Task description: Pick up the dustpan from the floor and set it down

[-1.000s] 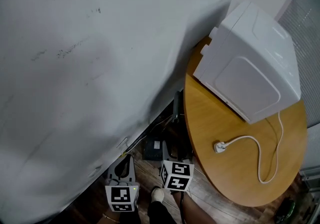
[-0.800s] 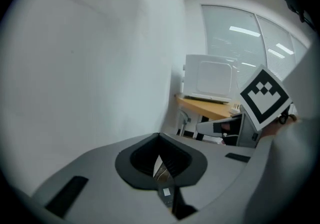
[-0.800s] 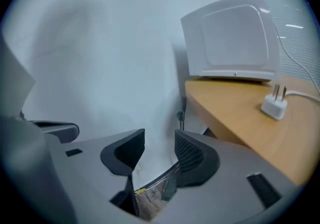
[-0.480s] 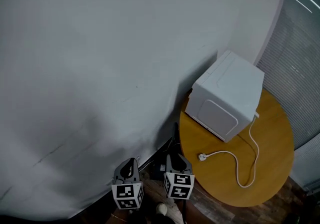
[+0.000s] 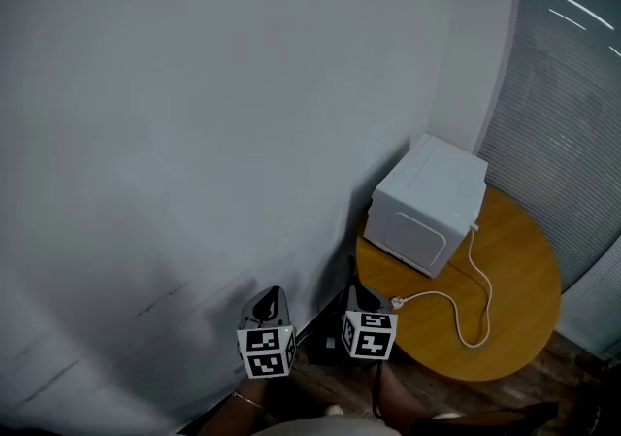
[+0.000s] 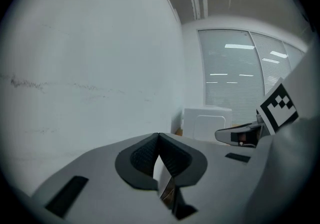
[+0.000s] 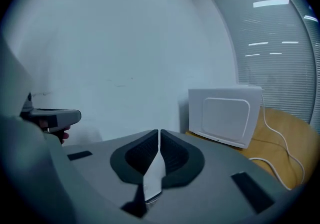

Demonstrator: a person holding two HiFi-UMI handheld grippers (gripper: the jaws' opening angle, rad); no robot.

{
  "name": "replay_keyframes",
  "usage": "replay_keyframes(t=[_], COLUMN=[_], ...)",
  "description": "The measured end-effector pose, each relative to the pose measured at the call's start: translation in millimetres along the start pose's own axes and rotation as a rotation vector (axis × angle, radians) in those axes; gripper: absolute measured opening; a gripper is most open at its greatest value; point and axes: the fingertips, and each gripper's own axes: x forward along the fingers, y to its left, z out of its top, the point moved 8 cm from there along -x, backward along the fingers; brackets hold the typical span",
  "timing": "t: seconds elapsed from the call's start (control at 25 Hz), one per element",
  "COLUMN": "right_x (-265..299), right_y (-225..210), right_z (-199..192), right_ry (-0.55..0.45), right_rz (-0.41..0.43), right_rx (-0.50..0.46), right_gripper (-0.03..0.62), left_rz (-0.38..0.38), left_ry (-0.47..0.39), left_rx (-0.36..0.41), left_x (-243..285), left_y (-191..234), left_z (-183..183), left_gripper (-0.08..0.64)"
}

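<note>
Beside the round wooden surface [image 5: 514, 279] with a white appliance [image 5: 427, 216], left gripper [image 6: 159, 138] is pressed together; right gripper [image 7: 159, 134] has just been closing its jaws, empty, tips touching.

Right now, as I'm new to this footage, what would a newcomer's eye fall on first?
Most likely the boxy white appliance standing on the round wooden table at the right, near the room's corner. A white cord trails from it across the tabletop to a loose plug, and a bare pale wall fills the left.
</note>
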Motion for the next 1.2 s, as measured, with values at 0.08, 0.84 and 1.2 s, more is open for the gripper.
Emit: replay_keyframes(t=[0.08,0.84,1.2], right_x=[-2,-39,-43], right_y=[5,25,24], right_z=[13,13,11], right_ry=[-0.011,0.010,0.014], right_rz=[-0.003,-0.035,-0.029], right_rx=[0.008,-0.081,-0.094], right_gripper=[0.040,0.032,0.032], left_rz=[-0.018,-0.083,-0.067], left_ry=[-0.012,0.004,0.021], left_rx=[0.012,-0.028,-0.035], left_x=[4,-16,-20], left_y=[8,16,14], left_z=[17,12,3], left_gripper=[0.015,0.015,0.015])
